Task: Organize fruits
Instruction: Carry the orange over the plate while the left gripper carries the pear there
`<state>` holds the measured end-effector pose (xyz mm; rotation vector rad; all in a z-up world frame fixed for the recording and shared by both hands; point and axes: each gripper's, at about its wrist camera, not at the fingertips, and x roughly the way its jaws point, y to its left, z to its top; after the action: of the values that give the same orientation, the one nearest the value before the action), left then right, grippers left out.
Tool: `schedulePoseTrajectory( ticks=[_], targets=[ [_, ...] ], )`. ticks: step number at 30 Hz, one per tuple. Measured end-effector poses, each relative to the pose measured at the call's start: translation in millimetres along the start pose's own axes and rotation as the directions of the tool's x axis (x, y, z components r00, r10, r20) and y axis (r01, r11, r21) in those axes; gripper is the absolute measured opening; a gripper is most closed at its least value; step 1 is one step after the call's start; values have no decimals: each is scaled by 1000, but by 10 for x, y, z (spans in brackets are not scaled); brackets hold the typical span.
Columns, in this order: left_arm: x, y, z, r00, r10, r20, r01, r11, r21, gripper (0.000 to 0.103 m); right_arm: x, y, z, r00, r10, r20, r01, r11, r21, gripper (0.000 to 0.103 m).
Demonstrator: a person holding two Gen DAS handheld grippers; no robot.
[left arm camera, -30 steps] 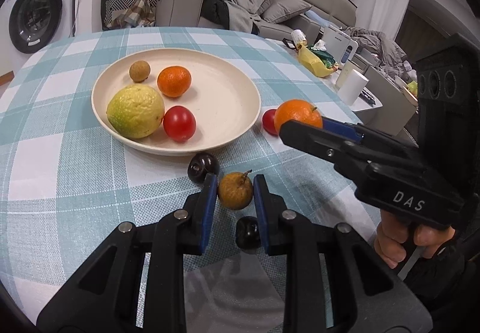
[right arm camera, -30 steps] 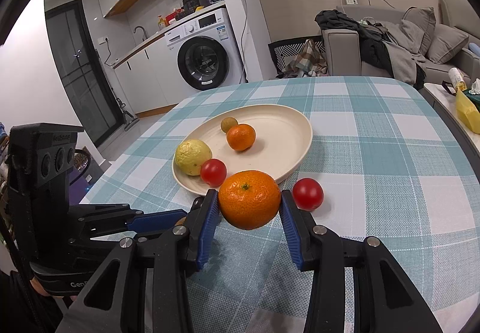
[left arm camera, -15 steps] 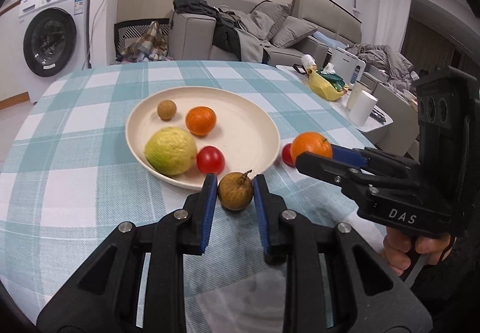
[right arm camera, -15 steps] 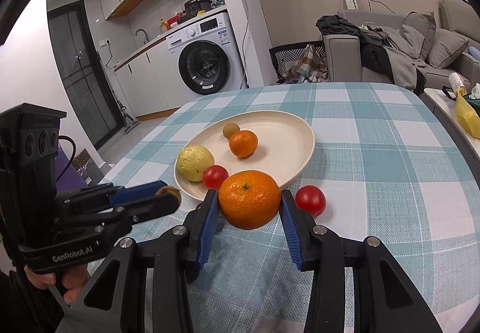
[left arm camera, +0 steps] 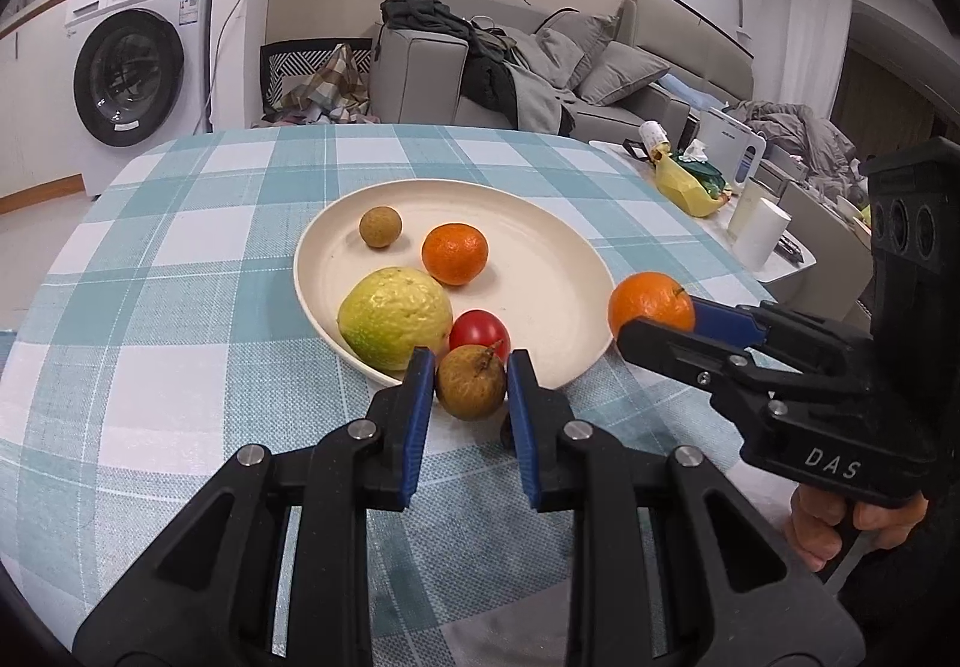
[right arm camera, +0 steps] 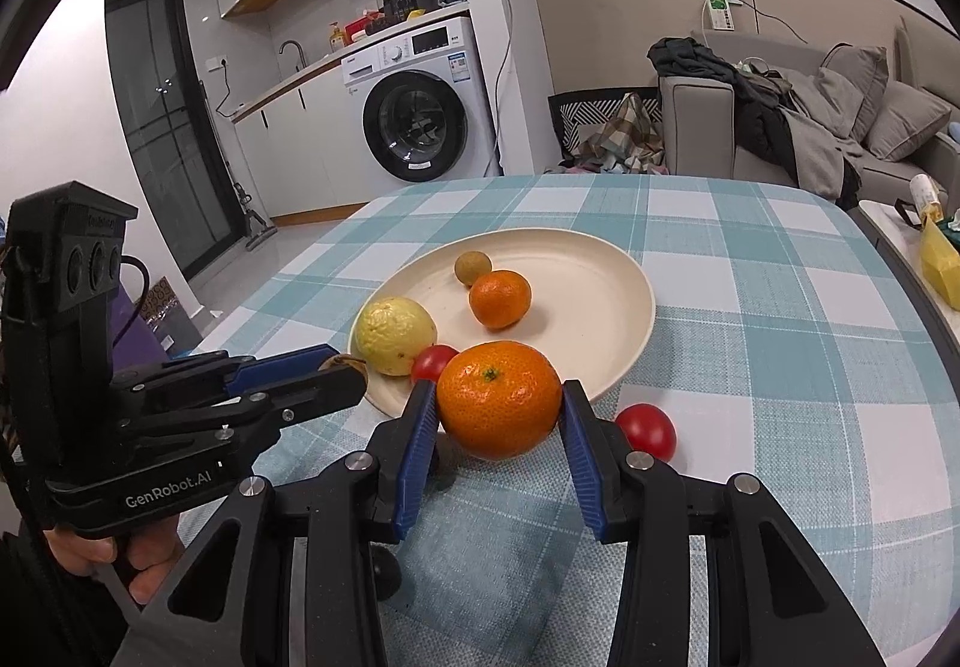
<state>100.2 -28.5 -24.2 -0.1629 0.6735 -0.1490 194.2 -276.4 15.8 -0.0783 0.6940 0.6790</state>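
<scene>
My left gripper (left arm camera: 470, 385) is shut on a small brown longan (left arm camera: 470, 382) and holds it above the table, just before the near rim of the cream plate (left arm camera: 558, 271). My right gripper (right arm camera: 498, 409) is shut on an orange mandarin (right arm camera: 498, 398), lifted near the plate's right rim; it also shows in the left wrist view (left arm camera: 651, 304). On the plate lie a yellow-green citrus (left arm camera: 395, 317), a red tomato (left arm camera: 479, 329), a second mandarin (left arm camera: 455, 254) and another longan (left arm camera: 380, 227).
A red tomato (right arm camera: 645, 431) lies on the checked tablecloth (right arm camera: 780, 307) right of the plate. A dark round fruit (right arm camera: 384, 574) shows under my right gripper. A side table with a yellow bag (left arm camera: 690, 187) stands off the table's right edge.
Both grippers have risen and drawn back with their fruit. The left gripper lifted the longan off the cloth, and the dark fruits near it have dropped out of its view.
</scene>
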Motion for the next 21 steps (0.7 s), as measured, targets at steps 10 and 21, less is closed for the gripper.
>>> schedulePoseTrajectory(
  ticks=[10, 21],
  targets=[
    [161, 77, 76, 1000, 19, -24, -19, 1000, -10, 22, 104, -3, 33, 1000, -9, -24, 9, 1000, 6, 42],
    [336, 180, 152, 998, 19, -53, -20, 1000, -22, 22, 194, -99, 96, 999, 2, -47, 0, 999, 53, 42]
  ],
)
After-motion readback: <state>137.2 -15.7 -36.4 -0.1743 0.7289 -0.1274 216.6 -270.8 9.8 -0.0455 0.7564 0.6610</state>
